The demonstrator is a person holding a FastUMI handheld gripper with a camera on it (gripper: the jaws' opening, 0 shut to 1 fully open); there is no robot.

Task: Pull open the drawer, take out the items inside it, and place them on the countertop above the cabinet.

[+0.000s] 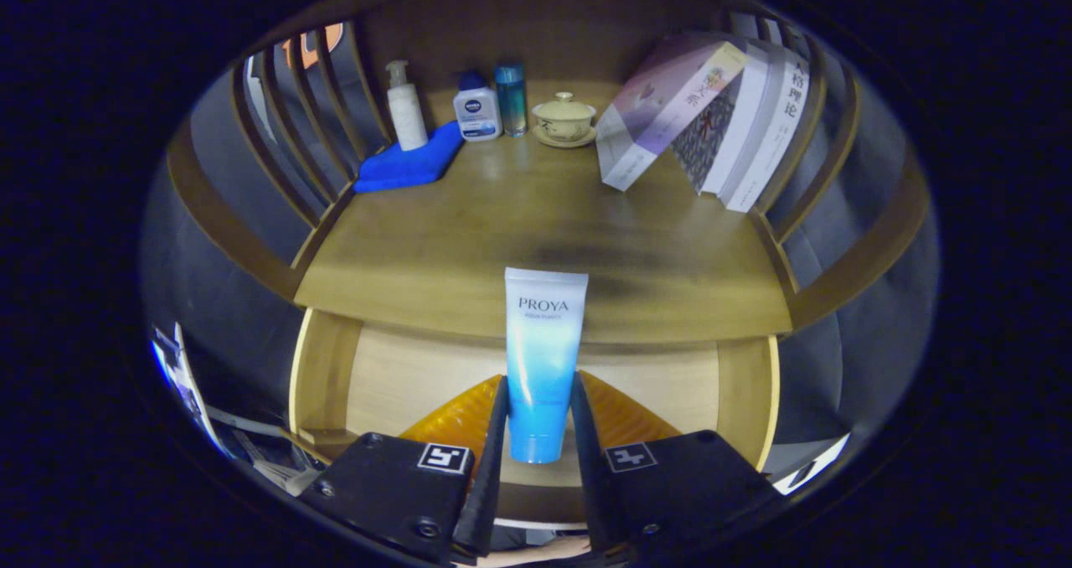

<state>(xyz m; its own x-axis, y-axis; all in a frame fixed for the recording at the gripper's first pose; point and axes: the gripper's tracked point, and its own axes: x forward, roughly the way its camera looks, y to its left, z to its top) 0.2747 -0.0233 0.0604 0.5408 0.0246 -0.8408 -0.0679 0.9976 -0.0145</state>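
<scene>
The tube stands upright between the fingers of the tongs, both closed against its lower body, its upper end reaching past the front edge of the bench. The open drawer lies below. Recommendation: carry it forward over the bare middle of the bench, well short of the blue cloth, bottles, lidded cup and leaning books, and release only once it rests.

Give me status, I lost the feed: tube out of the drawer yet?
Hand-held gripper shut on tube. Tube lifted over open drawer, not yet on countertop. Countertop's front bare.
</scene>
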